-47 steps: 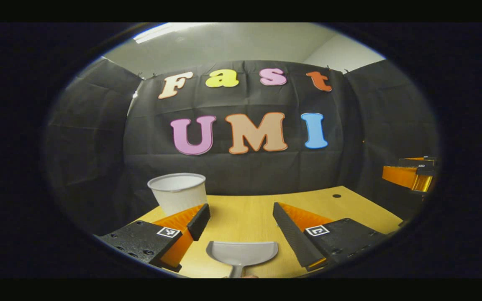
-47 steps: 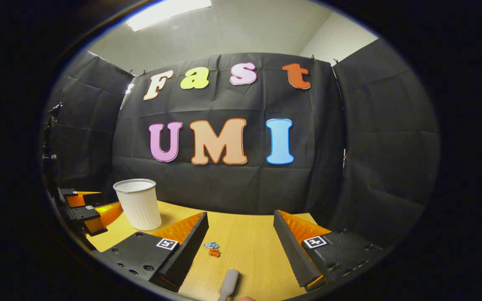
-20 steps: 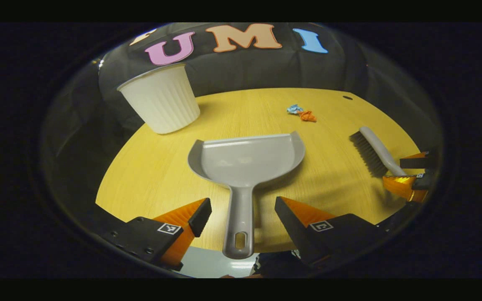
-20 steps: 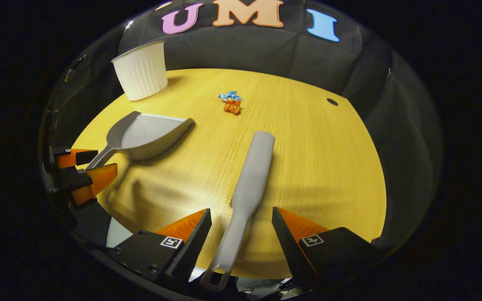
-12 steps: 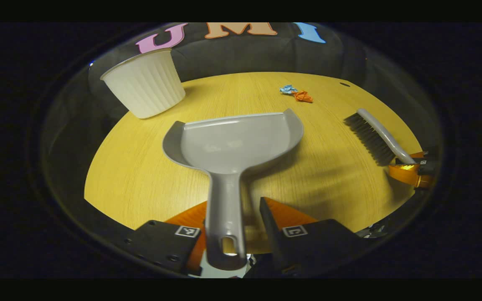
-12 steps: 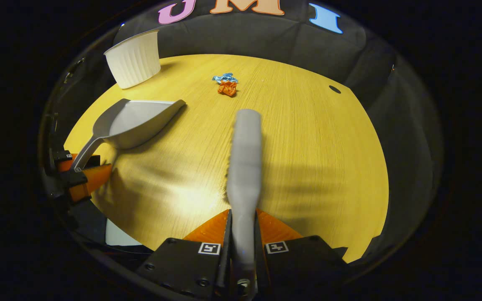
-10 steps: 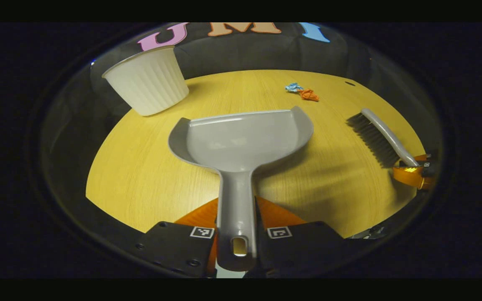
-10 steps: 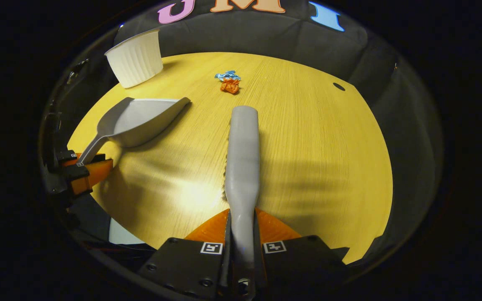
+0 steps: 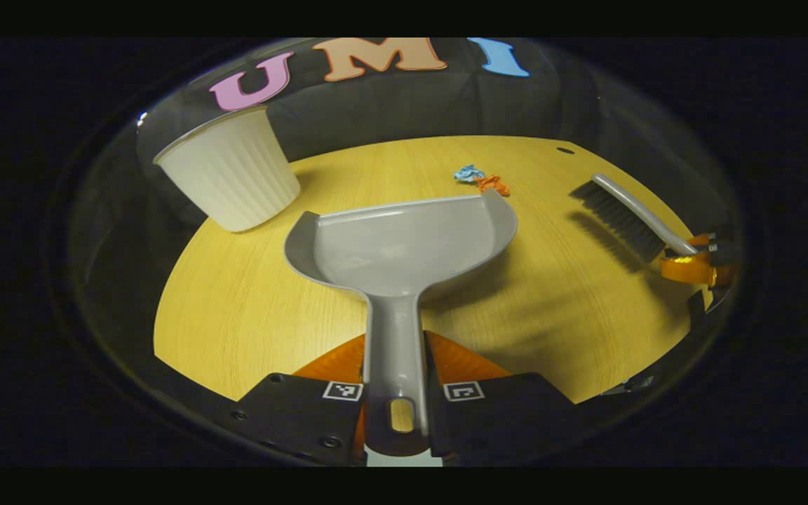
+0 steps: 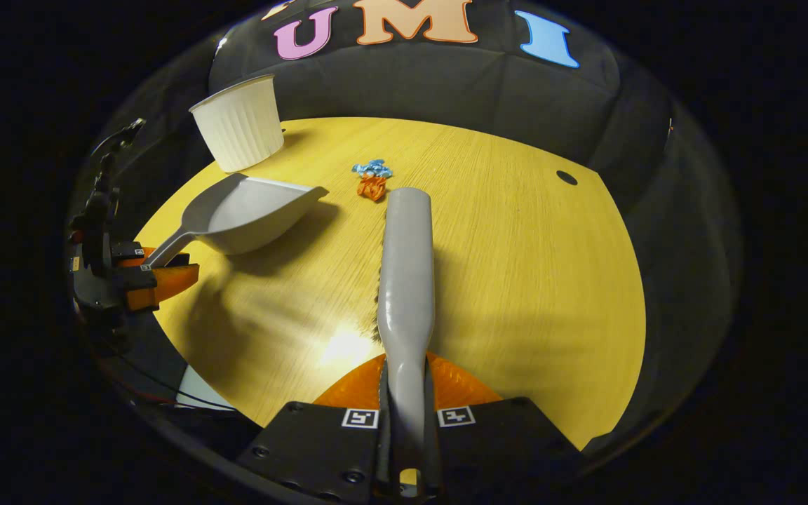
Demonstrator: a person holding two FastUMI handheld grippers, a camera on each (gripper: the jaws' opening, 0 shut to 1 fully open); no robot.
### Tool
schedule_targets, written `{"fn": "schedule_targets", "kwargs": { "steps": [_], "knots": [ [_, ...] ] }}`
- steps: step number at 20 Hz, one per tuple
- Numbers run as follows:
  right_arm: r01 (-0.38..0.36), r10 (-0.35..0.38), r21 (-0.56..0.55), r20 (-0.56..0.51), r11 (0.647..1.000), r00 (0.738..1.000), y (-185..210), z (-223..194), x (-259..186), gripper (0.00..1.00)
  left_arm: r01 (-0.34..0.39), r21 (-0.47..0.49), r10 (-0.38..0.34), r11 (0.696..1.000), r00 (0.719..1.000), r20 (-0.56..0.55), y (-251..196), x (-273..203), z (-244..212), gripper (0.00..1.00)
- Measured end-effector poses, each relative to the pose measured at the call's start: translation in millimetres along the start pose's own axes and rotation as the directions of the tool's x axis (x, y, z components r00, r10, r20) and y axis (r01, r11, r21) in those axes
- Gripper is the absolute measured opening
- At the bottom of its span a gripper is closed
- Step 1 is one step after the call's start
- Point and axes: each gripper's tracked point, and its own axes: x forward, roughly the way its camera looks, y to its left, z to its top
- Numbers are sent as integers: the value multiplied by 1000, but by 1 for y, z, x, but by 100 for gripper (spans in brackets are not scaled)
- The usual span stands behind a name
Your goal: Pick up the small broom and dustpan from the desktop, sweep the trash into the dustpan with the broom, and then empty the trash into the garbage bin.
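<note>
The left tongs (image 9: 393, 365) are clamped on the handle of the grey plastic dustpan (image 9: 404, 245), both fingers pressed against the handle's sides. The pan is over the middle of the yellow wood-grain worktop (image 9: 250, 308), its open lip facing the far edge. In the right gripper view the dustpan (image 10: 246, 214) sits toward the worktop's left side with a shadow beneath it; whether its lip touches the surface I cannot tell. The left tongs (image 10: 155, 273) show there at the near left edge, gripping the handle's end. The right tongs (image 10: 406, 393) are closed on the handle of the small grey plastic broom (image 10: 406, 266), which runs straight out from the fingers toward the far edge, dark bristles just visible along its left side. In the left gripper view the broom (image 9: 625, 214) is over the right side of the worktop, bristles pointing down and casting a shadow, with the right tongs (image 9: 691, 259) holding its handle at the right edge. The trash, a crumpled blue scrap (image 10: 372, 167) touching a crumpled orange scrap (image 10: 372, 186), lies on the worktop toward the far edge, just beyond the broom's tip and just beside the dustpan's right front corner. The white ribbed plastic garbage bin (image 9: 229, 172) stands upright at the far left corner, well apart from the trash.
</note>
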Motion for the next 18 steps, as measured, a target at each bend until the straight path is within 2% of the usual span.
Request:
{"fn": "schedule_targets", "kwargs": {
  "steps": [2, 3, 4, 6, 7, 9, 10, 11, 14, 18],
  "knots": [
    [29, -29, -8, 21, 1000, 999, -18, 18, 5, 14, 8, 69, -9, 998, 1000, 6, -1, -2, 10, 27],
    [32, -32, -2, 24, 999, 999, -21, 28, 9, 10, 29, 95, -30, 995, 1000, 9, -4, -2, 12, 28],
    [42, -42, 4, 35, 999, 998, -26, 38, 14, 14, 49, 120, -50, 992, 999, 4, -5, -2, 13, 27],
    [69, -69, -4, 44, 998, 997, -35, 56, 25, 14, 83, 165, -81, 983, 997, -15, -8, -4, 16, 28],
    [73, -73, -4, 50, 997, 996, -38, 67, 30, 14, 105, 185, -104, 977, 994, -18, -11, -1, 18, 26],
    [73, -72, -18, 50, 997, 996, -38, 84, 44, 14, 139, 233, -135, 963, 990, -33, -12, -5, 16, 28],
    [67, -66, -30, 38, 997, 997, -37, 90, 52, 10, 154, 246, -148, 957, 988, -41, -12, -8, 16, 27],
    [58, -56, -47, 34, 997, 998, -34, 96, 59, 14, 176, 247, -166, 953, 984, -59, -14, -5, 14, 27],
    [16, -20, -150, -25, 988, 999, -29, 106, 76, 14, 187, 266, -168, 946, 981, -95, -13, -5, 8, 29],
    [-57, 11, -335, -139, 940, 990, -27, 99, 83, 14, 206, 277, -186, 938, 978, -97, -15, -3, 9, 28]
  ]
}}
